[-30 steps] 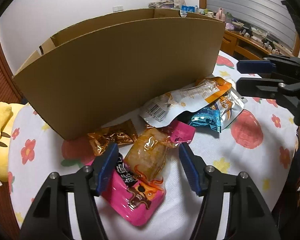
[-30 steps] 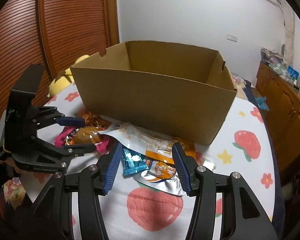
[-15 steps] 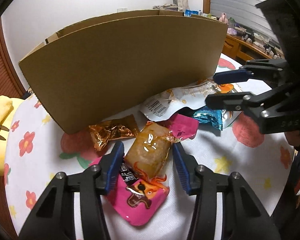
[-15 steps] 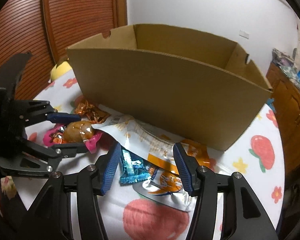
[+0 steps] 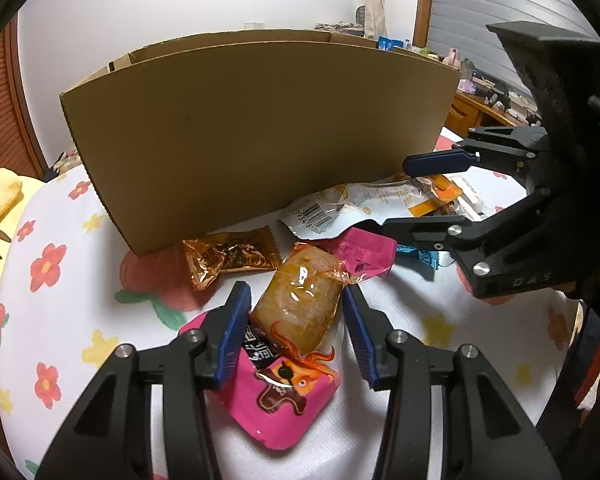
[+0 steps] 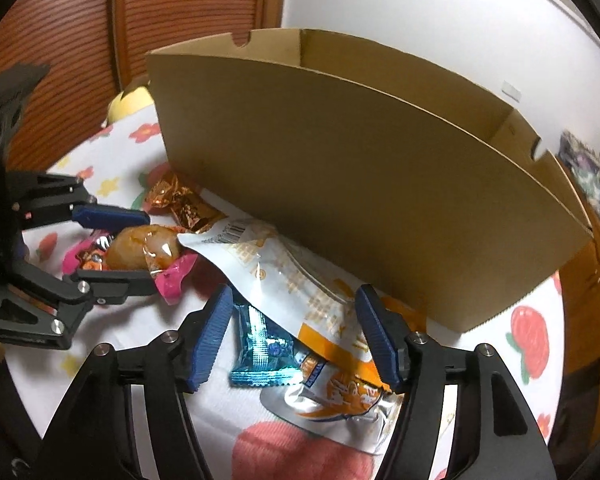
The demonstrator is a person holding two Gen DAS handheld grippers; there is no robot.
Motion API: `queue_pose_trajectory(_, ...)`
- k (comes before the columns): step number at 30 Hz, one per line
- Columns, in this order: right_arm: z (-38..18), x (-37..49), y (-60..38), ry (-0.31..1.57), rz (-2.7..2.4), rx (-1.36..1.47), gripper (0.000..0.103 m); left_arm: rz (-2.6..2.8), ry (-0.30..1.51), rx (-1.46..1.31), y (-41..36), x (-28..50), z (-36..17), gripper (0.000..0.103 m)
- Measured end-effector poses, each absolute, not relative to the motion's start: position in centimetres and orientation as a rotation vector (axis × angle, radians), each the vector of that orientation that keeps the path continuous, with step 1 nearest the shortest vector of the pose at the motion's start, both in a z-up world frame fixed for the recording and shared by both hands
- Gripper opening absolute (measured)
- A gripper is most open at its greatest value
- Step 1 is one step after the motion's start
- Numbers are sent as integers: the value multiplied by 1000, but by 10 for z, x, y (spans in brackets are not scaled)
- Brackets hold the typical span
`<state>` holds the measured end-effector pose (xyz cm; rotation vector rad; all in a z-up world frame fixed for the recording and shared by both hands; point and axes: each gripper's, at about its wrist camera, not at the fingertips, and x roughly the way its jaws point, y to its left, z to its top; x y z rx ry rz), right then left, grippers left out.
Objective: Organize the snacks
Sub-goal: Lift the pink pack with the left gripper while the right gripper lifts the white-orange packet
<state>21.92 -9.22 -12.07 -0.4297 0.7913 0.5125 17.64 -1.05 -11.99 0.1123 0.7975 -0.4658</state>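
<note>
Nearest, on the floral surface (image 5: 380,432), the left gripper (image 5: 296,312) has its jaws apart around a brown snack pack (image 5: 300,300). Beside it, the right gripper (image 6: 294,338), jaws just opening, straddles a white-orange pouch (image 6: 284,276). Behind stands the cardboard box (image 5: 260,128).

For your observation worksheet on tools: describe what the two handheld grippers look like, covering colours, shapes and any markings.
Both the left gripper and the right gripper are matt black, built from angular linkage bars joined by round silver bolts. Each has two long fingers tipped with ribbed blue pads. In the left camera's view, faint embossed letters show on the right gripper's body. No cables or sleeves can be made out.
</note>
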Motion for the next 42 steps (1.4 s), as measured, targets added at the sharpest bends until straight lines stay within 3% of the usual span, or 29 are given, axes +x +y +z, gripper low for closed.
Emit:
queue_pose_trajectory(15,-137,240,-74,868,552,-462,66,-471,800,90,-6,178,-120,48)
queue_pose_trajectory(20,-126,232,-77,857,592,-431,43,-460,800,106,-9,178,-120,52)
queue_pose_trajectory(25,-117,225,-80,839,588,-424,30,-432,812,183,-24,181,-123,59)
queue_pose_trajectory(27,-115,223,-84,835,584,-421,29,-418,813,195,-27,182,-123,57)
queue_pose_trajectory(30,-112,219,-91,837,581,-403,29,-395,814,181,-23,184,-123,44)
queue_pose_trajectory(42,-114,221,-98,855,579,-357,32,-427,782,93,-6,162,-106,43)
